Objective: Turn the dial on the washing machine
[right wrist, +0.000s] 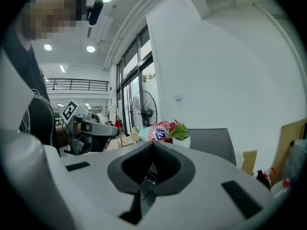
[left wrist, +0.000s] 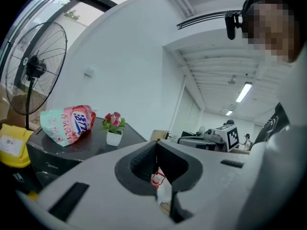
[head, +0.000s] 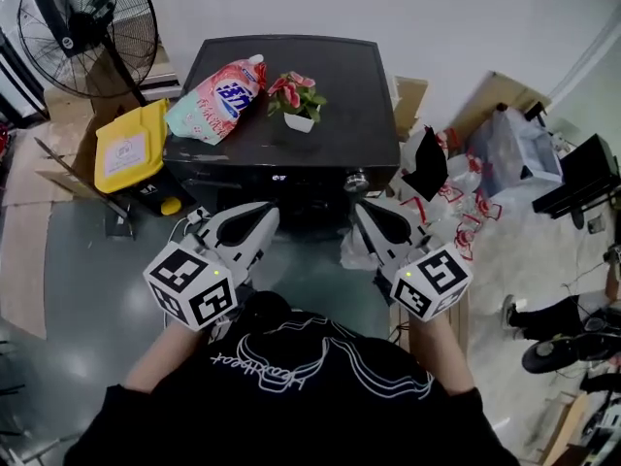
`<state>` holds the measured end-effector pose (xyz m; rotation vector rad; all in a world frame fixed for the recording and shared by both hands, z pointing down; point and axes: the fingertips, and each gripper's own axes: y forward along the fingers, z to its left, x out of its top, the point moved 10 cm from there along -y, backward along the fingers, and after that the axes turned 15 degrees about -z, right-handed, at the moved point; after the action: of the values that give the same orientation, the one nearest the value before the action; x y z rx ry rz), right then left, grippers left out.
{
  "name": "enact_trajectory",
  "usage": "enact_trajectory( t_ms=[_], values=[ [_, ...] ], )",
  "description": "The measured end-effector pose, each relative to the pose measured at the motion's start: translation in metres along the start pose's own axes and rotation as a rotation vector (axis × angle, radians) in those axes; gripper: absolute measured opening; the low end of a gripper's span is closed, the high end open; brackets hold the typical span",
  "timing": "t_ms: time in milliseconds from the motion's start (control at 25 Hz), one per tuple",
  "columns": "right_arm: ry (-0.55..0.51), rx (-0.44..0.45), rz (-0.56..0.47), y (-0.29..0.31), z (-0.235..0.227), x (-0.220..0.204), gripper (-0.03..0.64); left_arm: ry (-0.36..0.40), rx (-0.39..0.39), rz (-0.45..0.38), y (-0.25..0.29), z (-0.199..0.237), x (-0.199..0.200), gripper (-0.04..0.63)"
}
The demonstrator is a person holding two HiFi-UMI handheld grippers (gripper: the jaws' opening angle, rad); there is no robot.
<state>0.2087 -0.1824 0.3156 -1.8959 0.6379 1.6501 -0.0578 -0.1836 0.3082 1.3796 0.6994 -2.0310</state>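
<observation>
Black boxy washing machine [head: 349, 85] ahead, its small silver dial [head: 355, 180] at one o'clock. White left gripper [head: 268, 212] and right gripper [head: 360, 208] hover near it, jaws pressed together and empty, seemingly readying an approach.

Open approach to the machine's front, with clutter on its top and both flanks

In the head view, the floor [head: 310, 265] at frame centre runs open up to the washing machine [head: 359, 95], and the dial [head: 356, 180] at the front's right end stands unobstructed. A detergent bag [head: 215, 100] and potted plant [head: 299, 105] occupy the lid's left and middle; its right part is bare. A yellow bin [head: 131, 149] and fan [head: 87, 27] block the left, and a black bag [head: 427, 163] and piled bags [head: 514, 149] crowd the right.
</observation>
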Motion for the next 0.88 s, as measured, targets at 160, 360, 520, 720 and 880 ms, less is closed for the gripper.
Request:
enact_trajectory(
  t_ms=[160, 360, 520, 720, 880],
  values=[
    [-0.056, 0.037, 0.000, -0.003, 0.011, 0.014, 0.003, 0.031, -0.048, -0.008, 0.002, -0.005, 0.011, 0.005],
    [-0.072, 0.051, -0.014, 0.001, 0.022, 0.017, 0.003, 0.063, -0.092, 0.004, 0.005, -0.006, 0.013, 0.005],
    [-0.060, 0.054, -0.040, 0.004, 0.025, 0.014, 0.003, 0.059, -0.105, 0.009, 0.004, -0.004, 0.012, 0.005],
    [-0.041, 0.060, -0.073, 0.004, 0.027, 0.013, 0.003, 0.066, -0.121, 0.008, 0.004, -0.006, 0.013, 0.005],
    [-0.040, 0.055, -0.070, 0.003, 0.028, 0.011, 0.003, 0.069, -0.130, 0.009, 0.005, -0.006, 0.011, 0.005]
  ],
)
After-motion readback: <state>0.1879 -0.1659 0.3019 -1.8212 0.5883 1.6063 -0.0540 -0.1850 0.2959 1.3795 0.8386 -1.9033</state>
